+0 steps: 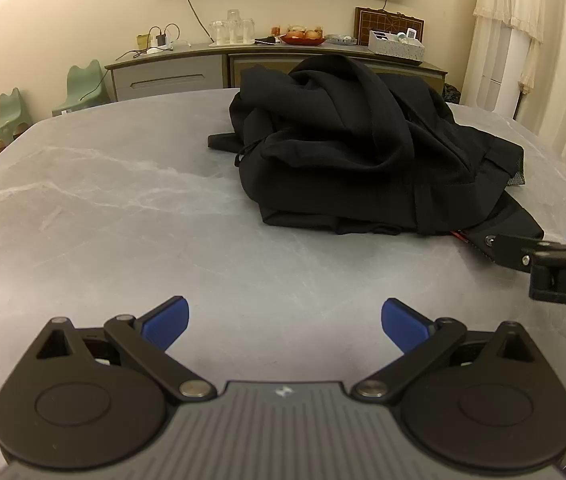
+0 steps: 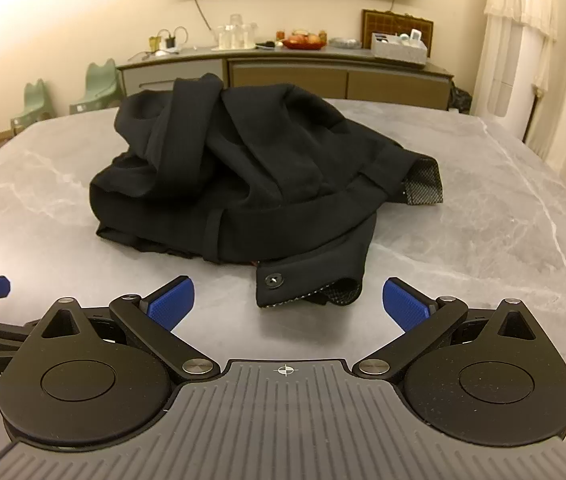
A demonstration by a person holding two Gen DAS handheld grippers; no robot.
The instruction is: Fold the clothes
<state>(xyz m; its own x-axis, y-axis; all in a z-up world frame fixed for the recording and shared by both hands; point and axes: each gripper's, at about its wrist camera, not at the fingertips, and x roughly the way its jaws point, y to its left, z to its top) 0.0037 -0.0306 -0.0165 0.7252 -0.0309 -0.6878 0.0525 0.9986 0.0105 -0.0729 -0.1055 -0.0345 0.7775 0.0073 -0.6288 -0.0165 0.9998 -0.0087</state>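
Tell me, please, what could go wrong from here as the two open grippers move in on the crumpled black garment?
The black garment is bunched in overlapping folds, so the right gripper may pinch several layers and drag the heap instead of spreading it. The buttoned tab nearest its fingers is small and lies flat on the table, so a grasp could slip. The left gripper faces bare table, close to the right one, so they might collide.

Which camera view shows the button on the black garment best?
The right wrist view. There the button sits in plain sight on a flap of the black garment, just ahead of the open right hand-held gripper. In the left wrist view, that spot lies at the frame's right edge, partly hidden behind the right hand-held gripper.
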